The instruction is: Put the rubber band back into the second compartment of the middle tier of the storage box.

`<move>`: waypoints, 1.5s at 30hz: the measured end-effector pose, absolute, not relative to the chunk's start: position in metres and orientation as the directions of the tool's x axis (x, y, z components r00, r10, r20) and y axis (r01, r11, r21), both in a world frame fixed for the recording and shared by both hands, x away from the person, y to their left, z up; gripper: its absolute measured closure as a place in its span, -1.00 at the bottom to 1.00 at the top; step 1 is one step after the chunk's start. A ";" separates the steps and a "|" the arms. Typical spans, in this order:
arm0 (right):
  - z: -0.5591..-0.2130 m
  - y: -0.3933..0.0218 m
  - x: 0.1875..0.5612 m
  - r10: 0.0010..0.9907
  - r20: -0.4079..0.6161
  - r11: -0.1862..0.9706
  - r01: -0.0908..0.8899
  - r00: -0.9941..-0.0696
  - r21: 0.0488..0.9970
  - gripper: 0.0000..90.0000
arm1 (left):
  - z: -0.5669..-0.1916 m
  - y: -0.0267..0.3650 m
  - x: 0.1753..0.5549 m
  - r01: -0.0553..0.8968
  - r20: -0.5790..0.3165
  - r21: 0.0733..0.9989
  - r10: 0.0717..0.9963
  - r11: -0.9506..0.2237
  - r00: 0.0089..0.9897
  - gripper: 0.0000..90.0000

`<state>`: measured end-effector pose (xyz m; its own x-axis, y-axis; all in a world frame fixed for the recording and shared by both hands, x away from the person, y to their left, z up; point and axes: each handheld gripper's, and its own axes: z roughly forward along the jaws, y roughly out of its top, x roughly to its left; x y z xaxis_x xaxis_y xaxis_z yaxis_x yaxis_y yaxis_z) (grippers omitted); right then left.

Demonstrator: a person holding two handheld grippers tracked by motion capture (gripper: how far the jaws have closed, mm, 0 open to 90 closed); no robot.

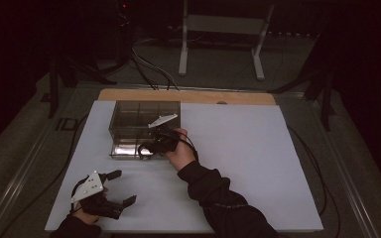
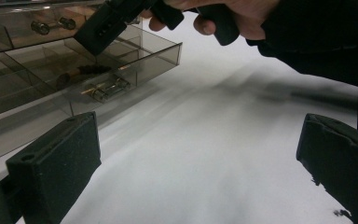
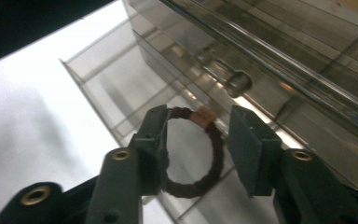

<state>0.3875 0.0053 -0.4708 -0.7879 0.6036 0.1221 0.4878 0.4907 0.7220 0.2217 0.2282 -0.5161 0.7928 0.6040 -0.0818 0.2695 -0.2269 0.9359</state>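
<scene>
My right gripper [image 1: 146, 147] hangs over the pulled-out drawer [image 1: 124, 148] of a smoky transparent plastic organiser box [image 1: 144, 116] that stands on the white tabletop [image 1: 238, 148], at its far left part. In the right gripper view my right gripper [image 3: 198, 147] has its two black jaws parted, and a dark maroon braided hair tie with a small tan tag [image 3: 200, 154] lies between them in a compartment of the drawer [image 3: 116, 93]; the left jaw sits against the loop's left side, while the right jaw stands clear of it, so nothing is pinched. A round knob [image 3: 237, 83] of the drawer above shows just beyond. My left gripper [image 1: 114, 188] rests low at the near left of the table, well apart from the box, its jaws spread wide with nothing between them. In the left gripper view that gripper [image 2: 200, 163] looks across bare white surface toward the drawer [image 2: 135, 60], where my right hand [image 2: 223, 14] holds its gripper over the compartments.
</scene>
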 end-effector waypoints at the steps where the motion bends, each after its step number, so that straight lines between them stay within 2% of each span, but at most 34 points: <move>1: -0.469 0.005 0.386 0.595 0.124 0.492 0.481 -0.794 0.726 0.21 | -0.516 0.228 0.222 0.267 -0.080 0.936 0.602 -0.229 0.794 -0.99; 4: -0.467 0.005 0.384 0.585 0.120 0.494 0.469 -0.802 0.732 0.19 | -0.516 0.228 0.222 0.269 -0.081 0.936 0.604 -0.228 0.793 -0.99; 8: -0.461 0.003 0.378 0.565 0.126 0.480 0.449 -0.815 0.753 0.02 | -0.516 0.228 0.222 0.267 -0.080 0.936 0.603 -0.228 0.794 -0.99; 15: -0.452 -0.001 0.374 0.562 0.123 0.463 0.435 -0.818 0.772 -0.09 | -0.516 0.227 0.222 0.269 -0.079 0.934 0.601 -0.233 0.795 -0.99; 20: -0.449 -0.005 0.371 0.565 0.125 0.447 0.430 -0.815 0.784 -0.32 | -0.516 0.228 0.222 0.267 -0.080 0.936 0.603 -0.228 0.794 -0.99; 24: -0.448 -0.008 0.370 0.565 0.120 0.443 0.423 -0.816 0.791 -0.38 | -0.516 0.227 0.222 0.264 -0.077 0.936 0.600 -0.231 0.797 -0.99; 25: -0.448 -0.009 0.369 0.550 0.122 0.448 0.415 -0.826 0.792 -0.51 | -0.516 0.227 0.222 0.269 -0.082 0.936 0.601 -0.228 0.795 -0.99; 27: -0.447 -0.011 0.369 0.541 0.124 0.448 0.410 -0.832 0.794 -0.60 | -0.516 0.227 0.223 0.266 -0.081 0.937 0.602 -0.226 0.795 -0.99; 34: -0.442 -0.016 0.366 0.522 0.114 0.458 0.390 -0.845 0.799 -0.76 | -0.516 0.227 0.223 0.266 -0.078 0.936 0.598 -0.233 0.798 -0.99; 37: -0.438 -0.018 0.365 0.505 0.115 0.467 0.383 -0.856 0.797 -0.96 | -0.516 0.227 0.223 0.267 -0.080 0.936 0.600 -0.230 0.796 -0.99; 45: -0.434 -0.028 0.364 0.504 0.117 0.449 0.376 -0.856 0.810 -1.00 | -0.516 0.228 0.221 0.267 -0.080 0.936 0.600 -0.230 0.796 -0.99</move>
<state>0.3636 -0.0282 -0.4344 -0.8556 0.5042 0.1175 0.3761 0.4495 0.8102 0.2213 0.2276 -0.5163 0.7961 0.5998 -0.0797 0.2667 -0.2297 0.9360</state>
